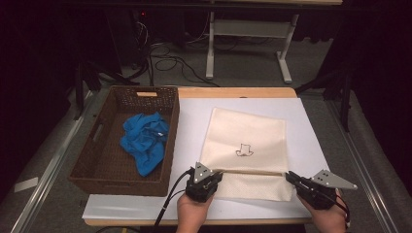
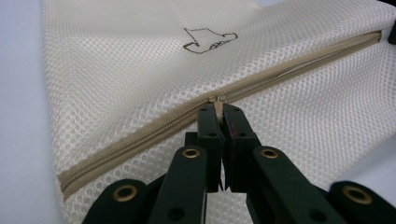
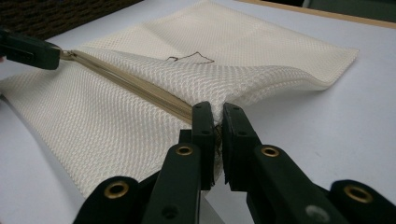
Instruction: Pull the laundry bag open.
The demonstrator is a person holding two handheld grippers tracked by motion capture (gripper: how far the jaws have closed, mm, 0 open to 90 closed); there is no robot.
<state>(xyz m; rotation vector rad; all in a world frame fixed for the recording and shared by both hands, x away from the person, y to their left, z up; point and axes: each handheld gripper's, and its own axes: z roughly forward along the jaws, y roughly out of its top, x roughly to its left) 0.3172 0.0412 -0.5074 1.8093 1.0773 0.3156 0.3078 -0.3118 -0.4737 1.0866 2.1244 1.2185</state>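
Note:
A cream mesh bag (image 1: 243, 131) with a small dark drawing lies flat on the white sheet. A tan zipper (image 1: 250, 171) runs across its near part. My left gripper (image 1: 217, 172) is shut on the zipper pull (image 2: 218, 100), a little in from the bag's left end. My right gripper (image 1: 287, 175) is shut on the bag's right edge, at the zipper's other end. In the right gripper view the mesh (image 3: 233, 79) bunches up between the black jaws (image 3: 215, 114), and the left gripper (image 3: 28, 49) holds the far end of the zipper (image 3: 135, 86).
A brown wicker basket (image 1: 167, 141) stands to the left of the sheet with a crumpled blue cloth (image 1: 145, 138) in it. The white sheet (image 1: 311, 141) covers the wooden table. Cables and a white table frame (image 1: 210, 48) are on the floor beyond.

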